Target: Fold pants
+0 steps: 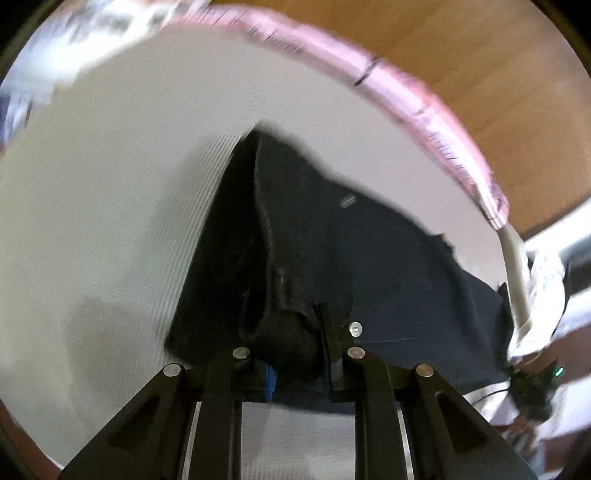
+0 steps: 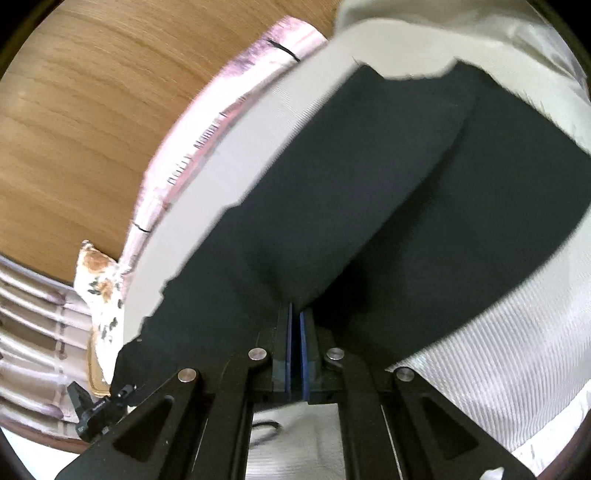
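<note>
Dark navy pants (image 1: 332,236) lie on a white ribbed bed cover (image 1: 110,206). In the left wrist view my left gripper (image 1: 299,354) is shut on a thick bunched part of the pants near the waistband, lifted off the cover; a small white button (image 1: 355,328) shows beside it. In the right wrist view the pants (image 2: 388,192) spread away from me over the white cover (image 2: 498,350). My right gripper (image 2: 296,325) is shut on a fold of the dark fabric, blue pads almost touching. The other gripper (image 1: 532,380) shows at the far right of the left wrist view.
A pink patterned bed edge (image 1: 424,107) curves around the cover, with a wooden floor (image 2: 74,129) beyond it. A floral cushion (image 2: 99,284) and a striped pink cloth (image 2: 33,332) lie at the left. A white pillow (image 2: 461,33) sits at the far end.
</note>
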### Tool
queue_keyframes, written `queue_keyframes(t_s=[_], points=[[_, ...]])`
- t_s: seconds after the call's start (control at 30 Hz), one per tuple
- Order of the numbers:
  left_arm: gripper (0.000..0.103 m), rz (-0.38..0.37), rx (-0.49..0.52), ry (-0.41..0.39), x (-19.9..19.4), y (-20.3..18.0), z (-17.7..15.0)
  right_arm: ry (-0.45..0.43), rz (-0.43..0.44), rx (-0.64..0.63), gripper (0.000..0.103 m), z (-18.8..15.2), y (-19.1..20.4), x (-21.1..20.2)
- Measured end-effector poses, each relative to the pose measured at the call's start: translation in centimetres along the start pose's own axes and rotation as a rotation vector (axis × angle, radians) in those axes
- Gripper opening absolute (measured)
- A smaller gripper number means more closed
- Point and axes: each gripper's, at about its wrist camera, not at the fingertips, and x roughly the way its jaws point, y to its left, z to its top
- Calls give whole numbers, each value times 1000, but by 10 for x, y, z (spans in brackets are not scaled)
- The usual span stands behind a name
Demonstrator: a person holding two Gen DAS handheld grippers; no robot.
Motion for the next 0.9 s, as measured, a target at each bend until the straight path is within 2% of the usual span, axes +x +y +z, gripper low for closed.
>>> queue_keyframes(t_s=[0.1, 0.3, 0.4, 0.47, 0.57, 0.6, 0.73, 0.8, 0.9], points=[[22, -9, -51, 33, 6, 16, -9, 31, -37, -1, 4, -4, -7, 9], [25, -25, -88, 28, 8, 21, -10, 81, -55, 16, 5, -6, -18, 24], [27, 6, -80, 21, 8, 6, -10, 83, -34, 38, 9, -6, -19, 25], [33, 47, -71, 24, 5, -1, -11, 89, -30, 32, 17, -5, -19, 25], [54, 114, -27, 7, -8, -13, -15, 85, 4, 48, 28, -2, -22, 22], [56, 138, 2, -7, -15, -18, -17, 78, 14, 53, 28, 0, -24, 20], [57, 220, 86, -57, -42, -30, -26, 42, 19, 57, 30, 13, -34, 13], [57, 285, 166, -138, -60, -45, -31, 23, 12, 70, 30, 24, -44, 11], [57, 300, 297, -216, -71, -79, -39, 0, 32, 117, 28, 41, -63, 9]])
